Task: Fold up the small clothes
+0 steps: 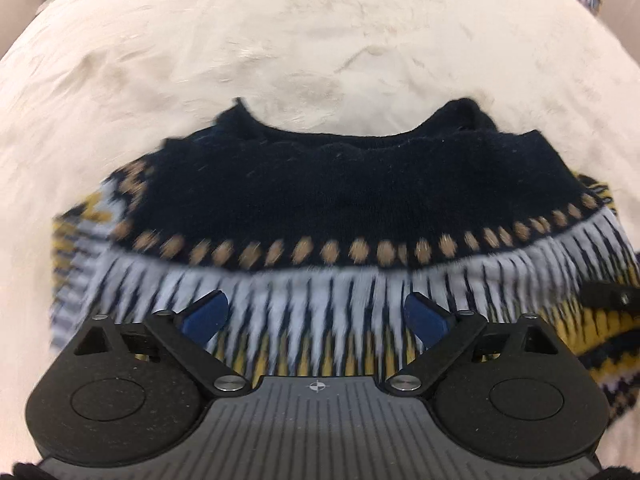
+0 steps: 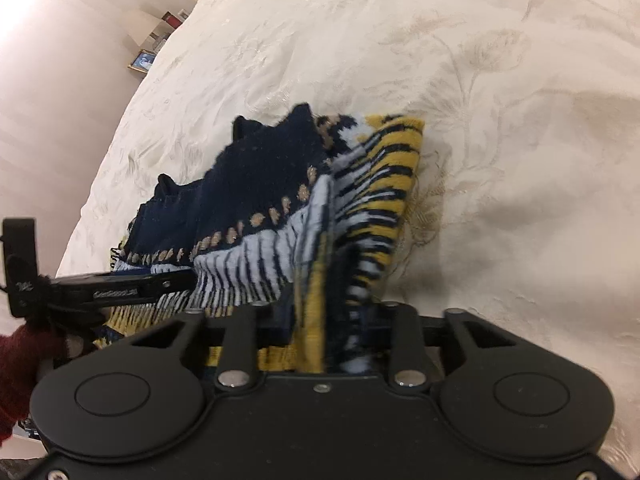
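Observation:
A small knitted sweater (image 1: 352,192), navy at the neck with tan dots, white spikes and yellow bands, lies on a cream bedspread (image 1: 280,32). My left gripper (image 1: 316,316) hovers over its white-and-yellow part, jaws wide apart and empty, blue pads (image 1: 206,318) showing. My right gripper (image 2: 320,320) is shut on a raised fold of the sweater (image 2: 316,240), lifting its white and yellow edge; its fingertips are hidden in the cloth. The left gripper shows side-on in the right wrist view (image 2: 120,284), and the right gripper's tip shows at the right edge of the left wrist view (image 1: 612,296).
The cream embroidered bedspread (image 2: 480,80) spreads all around the sweater. Framed pictures (image 2: 142,60) and small items stand beyond the bed's far edge by a wall. A hand in a dark red sleeve (image 2: 20,360) holds the left gripper.

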Motion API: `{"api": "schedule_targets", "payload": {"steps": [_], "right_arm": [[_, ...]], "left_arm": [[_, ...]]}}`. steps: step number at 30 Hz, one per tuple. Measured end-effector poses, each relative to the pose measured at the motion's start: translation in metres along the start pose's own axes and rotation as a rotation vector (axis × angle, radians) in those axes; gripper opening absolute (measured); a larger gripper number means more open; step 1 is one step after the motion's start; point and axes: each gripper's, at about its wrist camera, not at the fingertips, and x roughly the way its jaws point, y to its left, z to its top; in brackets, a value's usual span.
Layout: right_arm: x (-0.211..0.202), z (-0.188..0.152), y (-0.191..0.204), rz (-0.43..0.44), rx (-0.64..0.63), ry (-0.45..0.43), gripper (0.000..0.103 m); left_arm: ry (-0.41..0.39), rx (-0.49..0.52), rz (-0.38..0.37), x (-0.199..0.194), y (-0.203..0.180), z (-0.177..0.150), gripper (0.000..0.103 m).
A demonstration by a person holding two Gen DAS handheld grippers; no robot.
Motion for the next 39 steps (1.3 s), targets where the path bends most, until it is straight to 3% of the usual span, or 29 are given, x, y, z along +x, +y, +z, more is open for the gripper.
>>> {"api": "schedule_targets", "payload": {"steps": [4,11,19,26,39], "right_arm": [[-0.014,0.004,0.030,-0.023,-0.061,0.008,0.033],[-0.026,0.009,0.092,-0.092,-0.141,0.024,0.032],[-0.019,0.006,0.182,-0.113,-0.245,0.038,0.031],[0.025,-0.012,0.248,-0.125,-0.297,0.088,0.030],[0.083,-0.032,0.306,-0.270,-0.326,0.126,0.029]], "left_arm": [[-0.009,-0.050,-0.007,-0.035,0.029,-0.039,0.096],[0.045,-0.127,0.009,-0.070,0.084,-0.118,0.096],[0.078,-0.224,-0.003,-0.106,0.141,-0.177,0.096],[0.066,-0.255,-0.014,-0.120,0.175,-0.194,0.096],[0.043,-0.252,-0.041,-0.128,0.211,-0.188,0.096]]}}
